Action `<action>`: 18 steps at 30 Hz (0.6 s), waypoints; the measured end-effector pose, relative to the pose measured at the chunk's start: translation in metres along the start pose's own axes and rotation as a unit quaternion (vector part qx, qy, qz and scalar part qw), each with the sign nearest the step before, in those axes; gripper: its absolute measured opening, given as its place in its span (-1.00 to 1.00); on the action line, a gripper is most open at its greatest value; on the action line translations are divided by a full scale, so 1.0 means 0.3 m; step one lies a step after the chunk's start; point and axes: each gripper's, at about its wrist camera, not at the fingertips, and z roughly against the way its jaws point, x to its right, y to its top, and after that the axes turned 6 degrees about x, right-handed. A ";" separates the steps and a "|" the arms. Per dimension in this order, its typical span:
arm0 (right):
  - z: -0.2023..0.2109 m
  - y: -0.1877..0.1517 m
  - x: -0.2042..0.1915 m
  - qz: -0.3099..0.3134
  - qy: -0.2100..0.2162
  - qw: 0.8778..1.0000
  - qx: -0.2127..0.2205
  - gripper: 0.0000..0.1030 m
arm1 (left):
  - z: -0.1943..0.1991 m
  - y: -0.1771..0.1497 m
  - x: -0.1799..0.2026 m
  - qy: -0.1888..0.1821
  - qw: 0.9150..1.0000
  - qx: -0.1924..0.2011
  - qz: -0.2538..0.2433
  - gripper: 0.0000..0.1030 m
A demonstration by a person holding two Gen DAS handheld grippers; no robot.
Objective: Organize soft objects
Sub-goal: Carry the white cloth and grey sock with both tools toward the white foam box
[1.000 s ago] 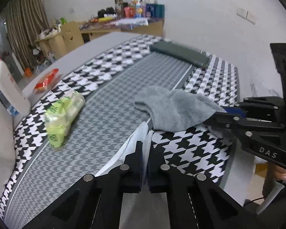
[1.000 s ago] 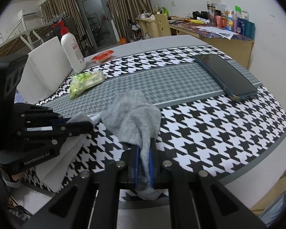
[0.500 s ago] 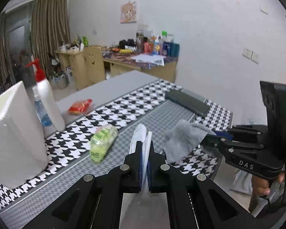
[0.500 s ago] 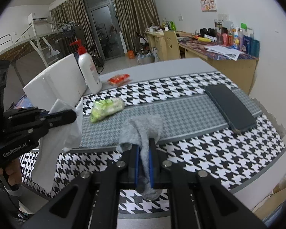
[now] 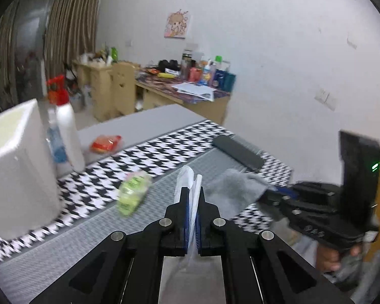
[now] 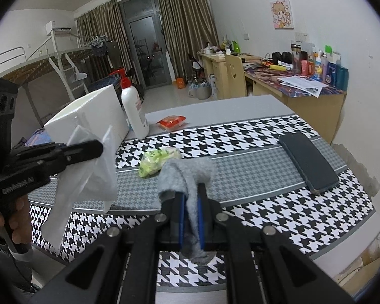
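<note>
My left gripper [image 5: 192,197] is shut on a thin white cloth [image 5: 188,185], which hangs in the air above the table's near edge; the same white cloth [image 6: 88,167] dangles below the left gripper [image 6: 98,148] in the right wrist view. My right gripper [image 6: 190,192] is shut on a grey fluffy cloth [image 6: 187,174], lifted off the houndstooth tablecloth [image 6: 266,139]. In the left wrist view the grey cloth [image 5: 230,187] hangs from the right gripper [image 5: 266,192] to my right.
On the table lie a green packet [image 6: 157,159], a red packet [image 6: 171,121], a dark flat case [image 6: 307,162], a white box [image 6: 88,116] and a red-capped white bottle [image 6: 133,109]. A cluttered wooden desk [image 6: 291,81] stands behind.
Both grippers have risen from the table, each carrying its cloth. The white cloth and the grey cloth now hang clear of the tablecloth.
</note>
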 end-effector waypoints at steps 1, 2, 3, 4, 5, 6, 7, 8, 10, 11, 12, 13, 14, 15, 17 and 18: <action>0.001 0.000 -0.002 0.000 0.000 1.000 0.001 -0.78 | 0.014 0.004 0.005 0.011 1.000 0.009 -0.007 -0.92; 0.002 0.001 -0.003 0.000 0.000 1.000 0.002 -0.78 | 0.027 0.008 0.009 0.013 1.000 0.015 -0.015 -0.92; 0.004 0.003 -0.005 -0.001 -0.001 1.000 0.003 -0.78 | 0.036 0.010 0.008 0.015 1.000 0.017 -0.016 -0.92; 0.007 0.004 -0.008 0.000 -0.001 1.000 0.004 -0.78 | 0.048 0.013 0.011 0.024 0.999 0.020 -0.021 -0.92; 0.009 0.005 -0.012 0.001 -0.001 1.000 0.005 -0.77 | 0.056 0.013 0.015 0.024 0.999 0.023 -0.025 -0.92; 0.011 0.006 -0.015 0.002 0.000 1.000 0.006 -0.78 | 0.066 0.014 0.015 0.018 0.999 0.026 -0.026 -0.92; 0.011 0.008 -0.020 0.003 0.000 1.000 0.007 -0.77 | 0.076 0.014 0.012 0.023 0.999 0.030 -0.024 -0.92; 0.009 0.008 -0.026 0.005 0.000 1.000 0.007 -0.78 | 0.082 0.013 0.009 0.027 0.999 0.031 -0.025 -0.92; 0.006 0.008 -0.037 0.007 0.001 1.000 0.006 -0.77 | 0.101 0.014 0.004 0.028 0.999 0.036 -0.029 -0.92; 0.004 0.009 -0.043 0.009 0.002 1.000 0.006 -0.77 | 0.110 0.016 -0.002 0.028 0.999 0.037 -0.028 -0.92; 0.003 0.009 -0.047 0.009 0.002 1.000 0.006 -0.77 | 0.115 0.018 -0.007 0.032 0.998 0.039 -0.027 -0.92; 0.006 0.010 -0.051 0.010 0.003 1.000 0.007 -0.77 | 0.123 0.021 -0.013 0.039 0.998 0.043 -0.029 -0.92; 0.007 0.012 -0.055 0.010 0.003 1.000 0.009 -0.78 | 0.129 0.023 -0.018 0.045 0.997 0.044 -0.032 -0.92; 0.009 0.013 -0.058 0.010 0.003 1.000 0.010 -0.77 | 0.130 0.023 -0.022 0.048 0.997 0.044 -0.033 -0.92; 0.013 0.018 -0.067 0.011 0.005 1.000 0.014 -0.78 | 0.134 0.025 -0.035 0.057 0.997 0.043 -0.032 -0.92; 0.015 0.020 -0.074 0.013 0.007 1.000 0.016 -0.78 | 0.136 0.023 -0.039 0.061 0.997 0.043 -0.031 -0.92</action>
